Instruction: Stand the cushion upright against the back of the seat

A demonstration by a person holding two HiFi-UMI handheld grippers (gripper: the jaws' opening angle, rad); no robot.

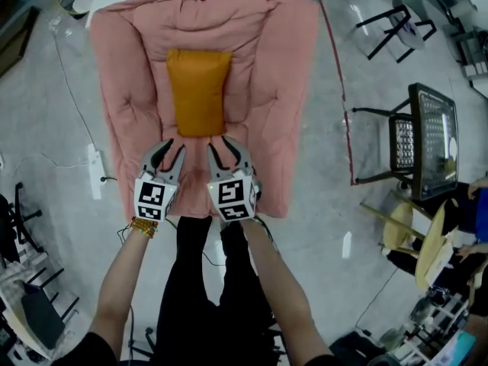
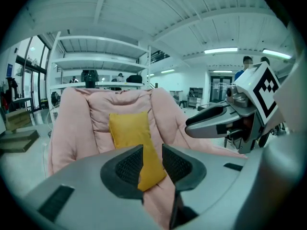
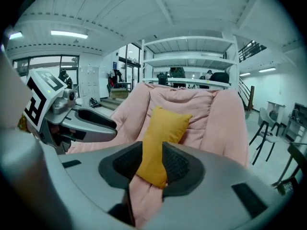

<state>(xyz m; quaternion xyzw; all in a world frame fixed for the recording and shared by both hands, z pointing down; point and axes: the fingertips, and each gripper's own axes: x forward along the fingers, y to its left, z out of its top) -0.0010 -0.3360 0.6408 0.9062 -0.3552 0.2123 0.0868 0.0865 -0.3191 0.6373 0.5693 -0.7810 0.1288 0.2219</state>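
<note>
Orange rectangular fabric cushion point(image 1: 198, 90) leans on the pink padded seat point(image 1: 278, 67) back; we hold left gripper point(image 1: 174, 148) and right gripper point(image 1: 221, 145) spread, empty, just below it, so it stands unaided.

Grey concrete floor point(image 1: 328, 204). A white power strip point(image 1: 94, 171) lies at 9 o'clock and a black mesh chair point(image 1: 427, 139) stands at 3 o'clock. White shelving rack point(image 2: 100, 56) at 12 o'clock. Ceiling strip lights point(image 2: 220, 50) lit. Windows point(image 2: 24, 66) at 9 o'clock.

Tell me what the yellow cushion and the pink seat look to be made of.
The cushion looks like matte woven cloth over soft filling: no sheen, faint creases, rounded edges. The seat looks like matte pink fabric, thickly padded: puffy rolls with stitched seams and folds. The exact fibre of either cannot be told.
</note>
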